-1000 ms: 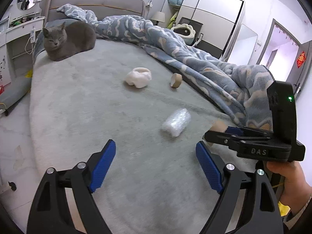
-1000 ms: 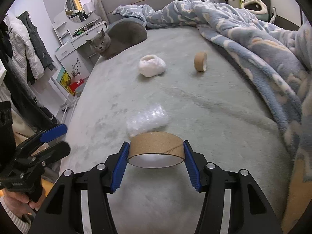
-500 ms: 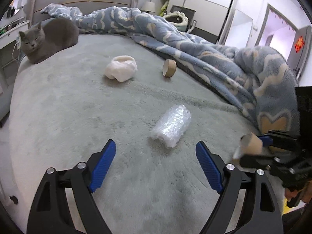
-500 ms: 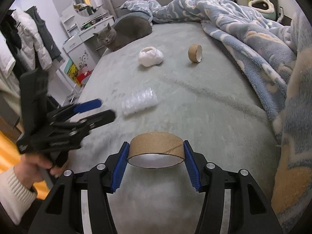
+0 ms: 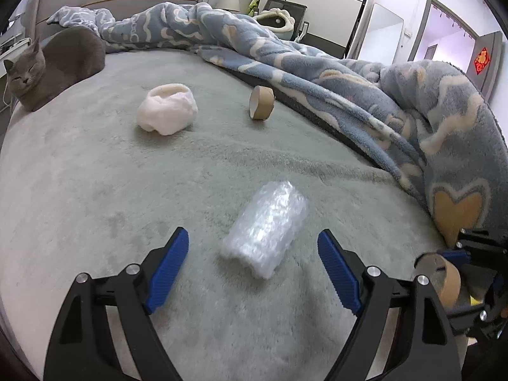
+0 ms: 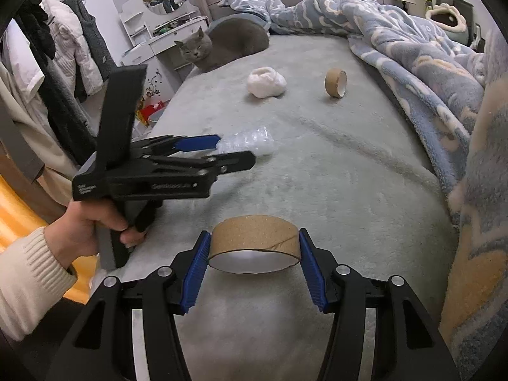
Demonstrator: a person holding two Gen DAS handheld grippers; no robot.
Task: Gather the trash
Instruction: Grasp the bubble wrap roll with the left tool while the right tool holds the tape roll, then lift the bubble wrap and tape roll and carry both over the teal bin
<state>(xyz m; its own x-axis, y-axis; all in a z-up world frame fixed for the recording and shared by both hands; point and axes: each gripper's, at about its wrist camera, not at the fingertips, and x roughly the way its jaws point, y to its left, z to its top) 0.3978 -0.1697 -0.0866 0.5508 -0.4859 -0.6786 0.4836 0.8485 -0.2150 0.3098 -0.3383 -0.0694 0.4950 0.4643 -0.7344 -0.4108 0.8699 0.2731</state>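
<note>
Bed surface: trash collection under way.
Left gripper (image 5: 253, 250) released, jaws just narrowed slightly, straddling the bubble wrap roll (image 5: 266, 227) without contact (roll lies on the bed (image 5: 95, 174)); right of that roll, right gripper (image 6: 253, 268) grasping a cardboard tape core (image 6: 255, 231).

left gripper (image 5: 253, 255) — moved up to bubble wrap (image 5: 266, 227) | jaws narrowing slightly

Matt cardboard ring (image 6: 255, 241), glossy crinkled plastic wrap (image 5: 265, 227), plush bedcover (image 5: 95, 190), perhaps fleece.
</note>
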